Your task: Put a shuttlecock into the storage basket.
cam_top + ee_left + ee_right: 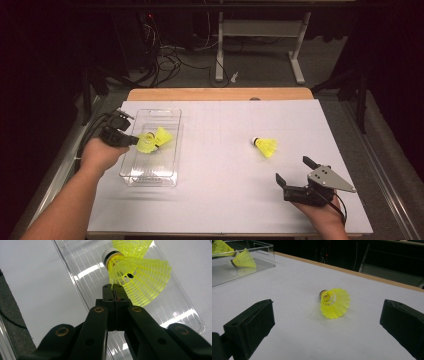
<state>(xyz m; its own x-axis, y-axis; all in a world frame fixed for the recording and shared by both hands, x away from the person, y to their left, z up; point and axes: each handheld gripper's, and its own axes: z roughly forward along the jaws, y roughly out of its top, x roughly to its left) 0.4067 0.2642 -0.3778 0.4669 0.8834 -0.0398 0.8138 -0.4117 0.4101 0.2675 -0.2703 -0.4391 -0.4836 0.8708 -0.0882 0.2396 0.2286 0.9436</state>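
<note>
My left gripper (pixel 136 141) (pixel 113 287) is shut on the skirt edge of a yellow shuttlecock (pixel 146 144) (pixel 140 277), held over a clear plastic box (pixel 149 182) (pixel 72 277). A second yellow shuttlecock (pixel 163 135) (pixel 132 246) lies in the box just beyond it, touching or nearly so. A third yellow shuttlecock (pixel 265 146) (pixel 334 302) lies on its side on the white table, cork to the left. My right gripper (pixel 292 169) (pixel 327 308) stands open just short of it, jaws wide apart with nothing between them.
The white table top (pixel 225 190) has a wooden strip (pixel 220 94) along its far edge. In the right gripper view the clear box (pixel 262 255) shows at upper left with two shuttlecocks. Beyond the table are cables and a desk frame (pixel 260 45) on the floor.
</note>
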